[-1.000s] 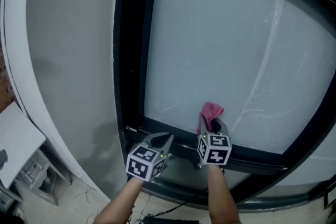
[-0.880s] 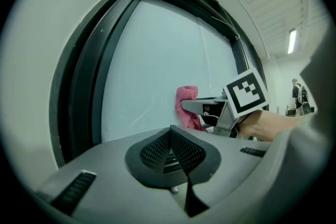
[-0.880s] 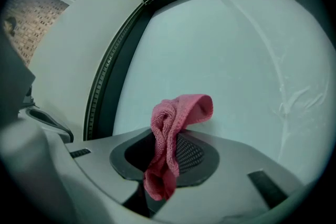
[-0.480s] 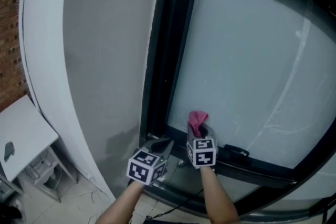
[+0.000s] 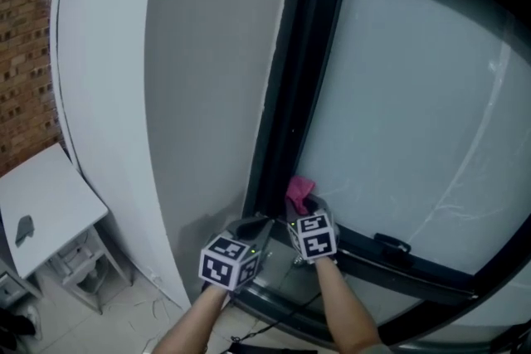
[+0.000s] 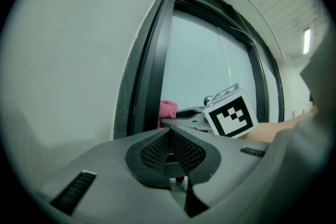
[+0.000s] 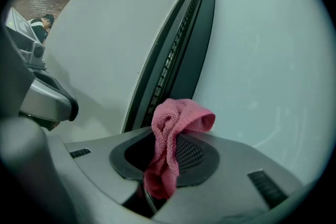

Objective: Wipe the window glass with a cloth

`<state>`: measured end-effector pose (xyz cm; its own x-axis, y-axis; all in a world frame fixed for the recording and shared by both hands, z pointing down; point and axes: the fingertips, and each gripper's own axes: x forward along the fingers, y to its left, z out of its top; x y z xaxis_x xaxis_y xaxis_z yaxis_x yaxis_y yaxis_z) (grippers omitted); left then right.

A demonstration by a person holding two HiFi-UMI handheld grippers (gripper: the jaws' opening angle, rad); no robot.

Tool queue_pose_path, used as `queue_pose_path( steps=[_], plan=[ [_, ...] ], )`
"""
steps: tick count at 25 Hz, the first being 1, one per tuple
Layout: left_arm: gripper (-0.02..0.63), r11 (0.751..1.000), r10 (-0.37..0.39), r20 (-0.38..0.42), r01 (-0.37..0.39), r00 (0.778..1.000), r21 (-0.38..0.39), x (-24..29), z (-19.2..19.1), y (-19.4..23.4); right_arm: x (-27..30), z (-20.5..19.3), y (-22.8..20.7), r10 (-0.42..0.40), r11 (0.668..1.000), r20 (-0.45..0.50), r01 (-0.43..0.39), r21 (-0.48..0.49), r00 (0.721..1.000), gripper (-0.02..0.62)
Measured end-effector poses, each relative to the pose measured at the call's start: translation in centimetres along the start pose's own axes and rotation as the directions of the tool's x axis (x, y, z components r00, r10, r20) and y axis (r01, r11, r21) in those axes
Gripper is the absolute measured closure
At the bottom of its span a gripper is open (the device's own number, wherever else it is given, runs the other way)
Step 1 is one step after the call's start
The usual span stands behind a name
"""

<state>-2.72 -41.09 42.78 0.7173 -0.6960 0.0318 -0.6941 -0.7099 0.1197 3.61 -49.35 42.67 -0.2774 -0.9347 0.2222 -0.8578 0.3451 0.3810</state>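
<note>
I count one pink terry cloth (image 7: 176,126), one pale window glass pane (image 5: 415,95) in a black metal frame (image 5: 286,95), and my two claws. The right claw (image 5: 304,207) is clamped narrow on the cloth. Its jaws pinch the lower folds, and a bunched tuft rises from between the tips and flops over ahead of them. That tuft sits at the pane's lower corner, hard by the frame's upright, which runs up just left of the right claw. I cannot tell whether the fabric actually presses on the glass. The left claw (image 6: 169,135) has its jaws closed tip to tip with nothing between them. It hangs just left of the right claw and a little nearer to me, pointing at the foot of the frame. From its camera the right claw's marker cube (image 6: 230,115) shows just ahead and to the right, with the cloth beyond it. Both forearms come up from the bottom of the head view side by side, angled slightly towards each other. A plain grey wall panel (image 5: 199,95) stands left of the left claw, and farther left are one small white table (image 5: 41,203) and a brick wall (image 5: 25,54).
</note>
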Motion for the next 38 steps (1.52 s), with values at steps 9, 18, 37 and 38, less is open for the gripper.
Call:
queue_pose_path(
  steps=[9, 18, 37, 38],
  plan=[
    [0.598, 0.996, -0.094, 0.009, 0.094, 0.996, -0.005, 1.3, 0.7, -3.2, -3.6, 3.0, -6.2, -0.169, 0.984, 0.044, 0.171, -0.041, 0.985, 0.503],
    [0.598, 0.968, -0.248, 0.003, 0.248, 0.969, 0.029, 5.9, 1.8, -11.9, -14.6, 4.6, -16.3, -0.386, 0.922, 0.159, 0.388, 0.020, 0.909, 0.503],
    [0.598, 0.876, -0.465, -0.042, 0.467, 0.884, 0.118, 12.3, 2.3, -29.1, -38.0, -4.8, -34.1, -0.751, 0.645, 0.131, 0.678, 0.352, 0.647, 0.502],
    [0.598, 0.871, -0.474, -0.045, 0.476, 0.879, 0.124, 12.5, 2.3, -29.9, -39.3, -5.8, -34.9, -0.770, 0.621, 0.121, 0.691, 0.370, 0.627, 0.503]
  ],
)
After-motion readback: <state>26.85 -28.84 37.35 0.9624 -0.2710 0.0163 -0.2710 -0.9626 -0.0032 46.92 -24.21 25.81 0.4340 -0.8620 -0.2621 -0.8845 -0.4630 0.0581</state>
